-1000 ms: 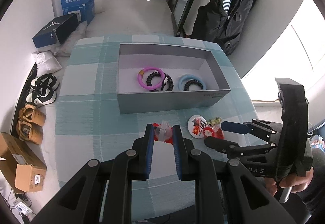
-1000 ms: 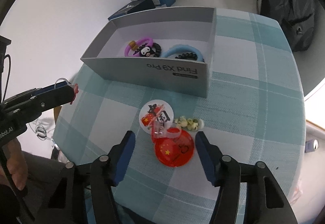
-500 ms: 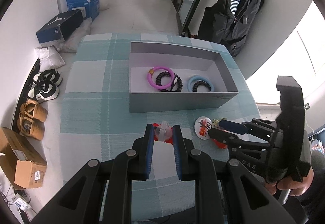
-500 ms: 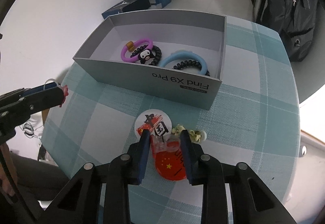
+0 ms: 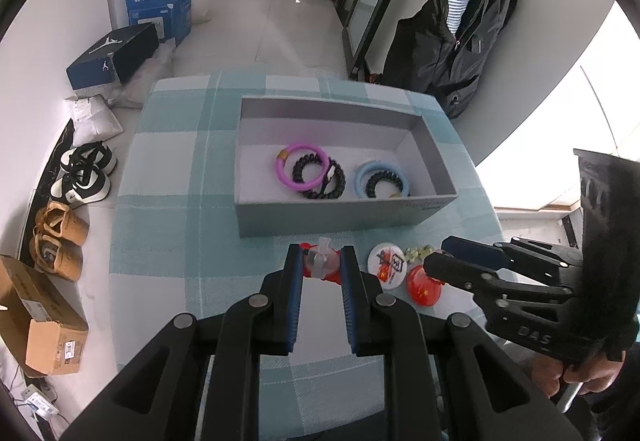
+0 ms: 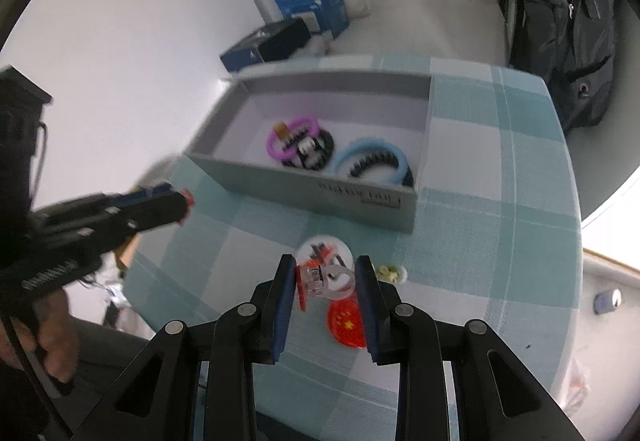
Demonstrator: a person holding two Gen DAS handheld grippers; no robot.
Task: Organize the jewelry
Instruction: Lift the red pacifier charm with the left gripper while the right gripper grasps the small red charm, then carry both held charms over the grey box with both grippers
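Observation:
A grey open box (image 5: 344, 215) (image 6: 320, 197) on the checked tablecloth holds a purple bracelet (image 5: 280, 169), black coil bands (image 5: 338, 187) and a light blue bracelet (image 6: 394, 161). My left gripper (image 5: 320, 267) is shut on a small clear and red clip (image 5: 320, 261), held above the cloth in front of the box. My right gripper (image 6: 326, 279) is shut on a clear clip with a red piece (image 6: 320, 281), lifted over a red flag badge (image 6: 346, 325) and a white badge (image 6: 316, 247). Small pale green beads (image 6: 390, 273) lie beside them.
The table edge drops off at the left and near sides. On the floor to the left are shoes (image 5: 82, 177), cardboard boxes (image 5: 40, 325) and blue boxes (image 5: 156, 11). A black jacket (image 5: 456, 37) hangs behind the table at the right.
My right gripper closed on the clear clip above the red badge and lifted it. My left gripper stayed shut on its clip while its view shifted a little.

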